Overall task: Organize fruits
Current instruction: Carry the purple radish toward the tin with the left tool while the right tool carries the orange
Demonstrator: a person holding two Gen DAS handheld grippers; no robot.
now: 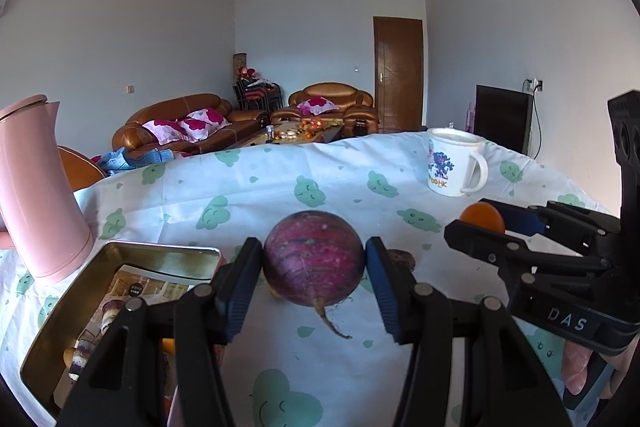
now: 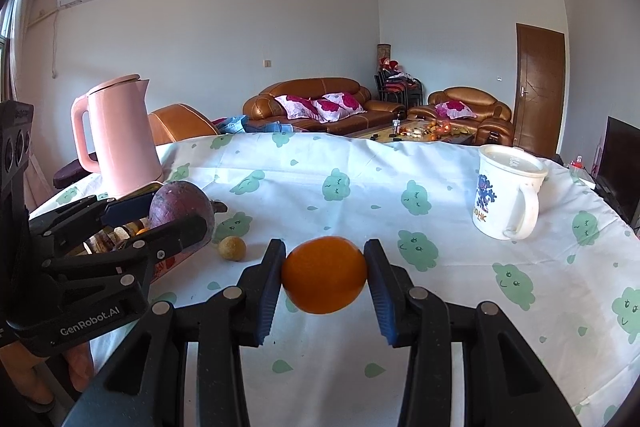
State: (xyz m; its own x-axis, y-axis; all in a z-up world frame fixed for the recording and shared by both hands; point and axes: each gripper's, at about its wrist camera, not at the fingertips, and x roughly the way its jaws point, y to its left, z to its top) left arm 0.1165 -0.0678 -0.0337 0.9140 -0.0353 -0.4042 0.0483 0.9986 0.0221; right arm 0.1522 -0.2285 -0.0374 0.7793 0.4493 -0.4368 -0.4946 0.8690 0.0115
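Note:
My left gripper (image 1: pixel 314 259) is shut on a round purple beet (image 1: pixel 314 257) with a thin root, held above the cloth. The same beet (image 2: pixel 180 205) shows at the left of the right wrist view, in the left gripper (image 2: pixel 176 215). My right gripper (image 2: pixel 324 273) is shut on an orange (image 2: pixel 324 274), lifted clear of the table. That orange (image 1: pixel 482 217) also peeks out at the right of the left wrist view, in the right gripper (image 1: pixel 486 221). A gold metal tin (image 1: pixel 120 307) lies open at the lower left. A small yellow-brown fruit (image 2: pixel 232 248) rests on the cloth.
A pink kettle (image 2: pixel 120 135) stands at the table's left, just behind the tin. A white printed mug (image 2: pixel 506 199) stands at the right. The tablecloth (image 2: pixel 360 187) is white with green shapes. A small dark fruit (image 1: pixel 402 259) lies behind the left gripper's right finger.

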